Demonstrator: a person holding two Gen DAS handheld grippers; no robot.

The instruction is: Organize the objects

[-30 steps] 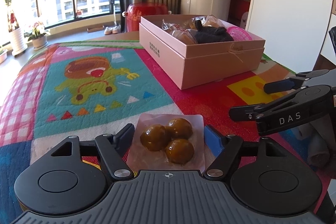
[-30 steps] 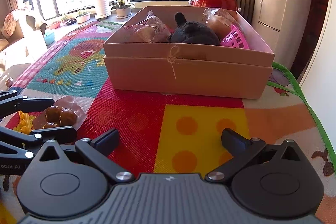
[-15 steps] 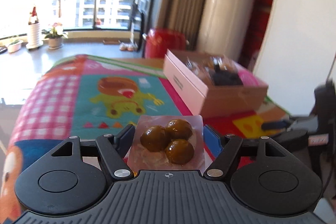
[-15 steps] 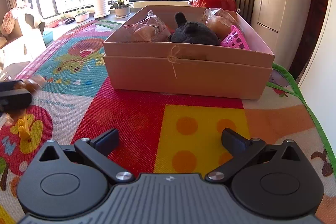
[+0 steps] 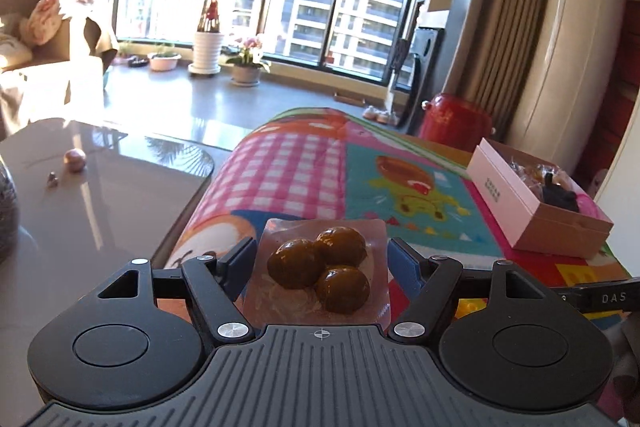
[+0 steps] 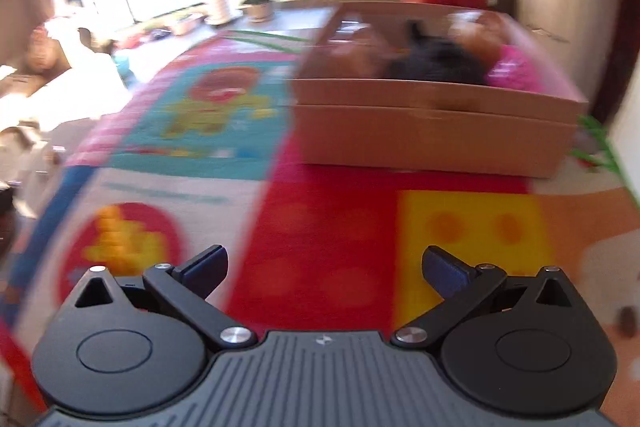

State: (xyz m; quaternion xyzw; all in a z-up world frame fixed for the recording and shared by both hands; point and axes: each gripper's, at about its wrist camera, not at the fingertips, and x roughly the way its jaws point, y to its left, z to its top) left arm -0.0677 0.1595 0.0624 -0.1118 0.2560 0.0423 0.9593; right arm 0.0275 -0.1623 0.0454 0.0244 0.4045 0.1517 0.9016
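My left gripper is shut on a clear packet of three brown glazed balls and holds it high above the colourful play mat. The pink cardboard box with wrapped snacks, a black plush toy and a pink basket stands far to the right. My right gripper is open and empty, low over the mat, facing the same box; that view is blurred by motion. A yellow toy block lies on the mat to its left.
A grey glossy table with a small pink ball stands left of the mat. A red pot sits behind the box. Potted plants line the window. A white cabinet is at the right.
My left gripper has risen and swung left with the packet, so the box now looks far off. My right gripper has started moving; its view has shifted right and blurred.
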